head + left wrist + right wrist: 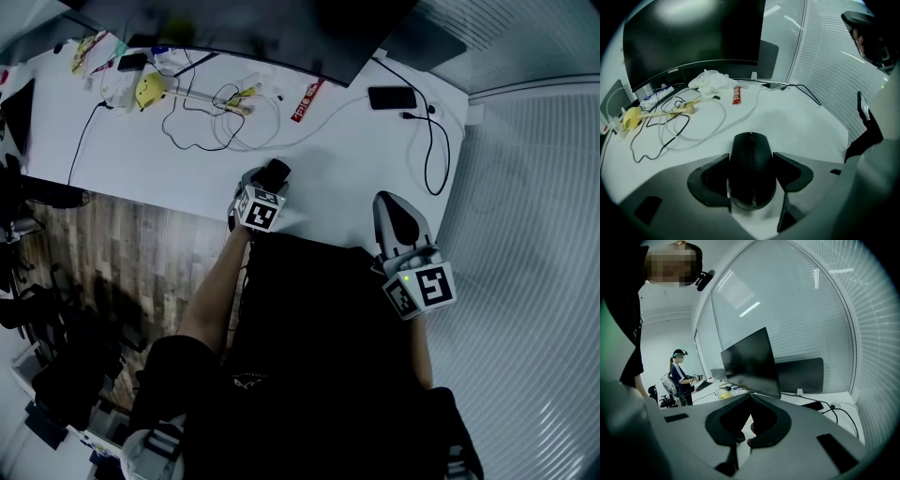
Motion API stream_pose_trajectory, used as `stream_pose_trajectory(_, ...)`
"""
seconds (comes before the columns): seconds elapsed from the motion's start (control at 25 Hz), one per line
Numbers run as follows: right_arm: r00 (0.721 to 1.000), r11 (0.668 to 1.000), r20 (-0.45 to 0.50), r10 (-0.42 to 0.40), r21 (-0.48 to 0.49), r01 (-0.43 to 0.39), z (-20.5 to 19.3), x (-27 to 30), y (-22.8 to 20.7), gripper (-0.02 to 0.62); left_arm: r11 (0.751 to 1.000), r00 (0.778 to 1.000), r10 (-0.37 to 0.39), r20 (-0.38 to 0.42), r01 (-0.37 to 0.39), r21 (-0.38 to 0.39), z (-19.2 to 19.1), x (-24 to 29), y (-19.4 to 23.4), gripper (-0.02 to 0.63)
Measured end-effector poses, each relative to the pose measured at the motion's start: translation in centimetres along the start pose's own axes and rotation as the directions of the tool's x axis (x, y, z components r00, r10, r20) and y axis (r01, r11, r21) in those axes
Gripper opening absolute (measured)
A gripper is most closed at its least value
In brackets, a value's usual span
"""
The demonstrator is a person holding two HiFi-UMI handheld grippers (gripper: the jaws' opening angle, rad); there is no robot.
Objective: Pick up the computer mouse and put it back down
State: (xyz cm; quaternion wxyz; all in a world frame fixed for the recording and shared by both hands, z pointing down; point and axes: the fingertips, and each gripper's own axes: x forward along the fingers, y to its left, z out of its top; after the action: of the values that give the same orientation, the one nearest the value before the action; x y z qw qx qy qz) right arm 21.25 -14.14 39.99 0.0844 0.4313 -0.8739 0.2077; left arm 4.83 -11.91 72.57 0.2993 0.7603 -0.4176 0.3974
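The left gripper point(752, 174) is clamping the mouse point(751, 152) by its smooth flanks near the desk point(356, 159) edge, which looks light, rigid and probably slippery, while the right gripper point(746, 439) is hanging closed and empty.

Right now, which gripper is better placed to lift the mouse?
Left. The left gripper has its jaws on both sides of the mouse; the right gripper is shut, empty and away from it.

The left arm point(212, 298) reaches forward with the left gripper point(752, 174) clamped on the mouse point(751, 157), while the right gripper point(751, 397) sits nearer the body, jaws together.
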Motion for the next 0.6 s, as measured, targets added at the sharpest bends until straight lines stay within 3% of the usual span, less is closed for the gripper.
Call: stream_pose_trajectory(0.6,0.999,0.999,-0.007,-0.047,0.012,0.047,-0.9,0.4,2.9,0.000,0.997,0.995,-0.073,0.073,0.074,-0.008,0.9,-2.5,0.7,0.290)
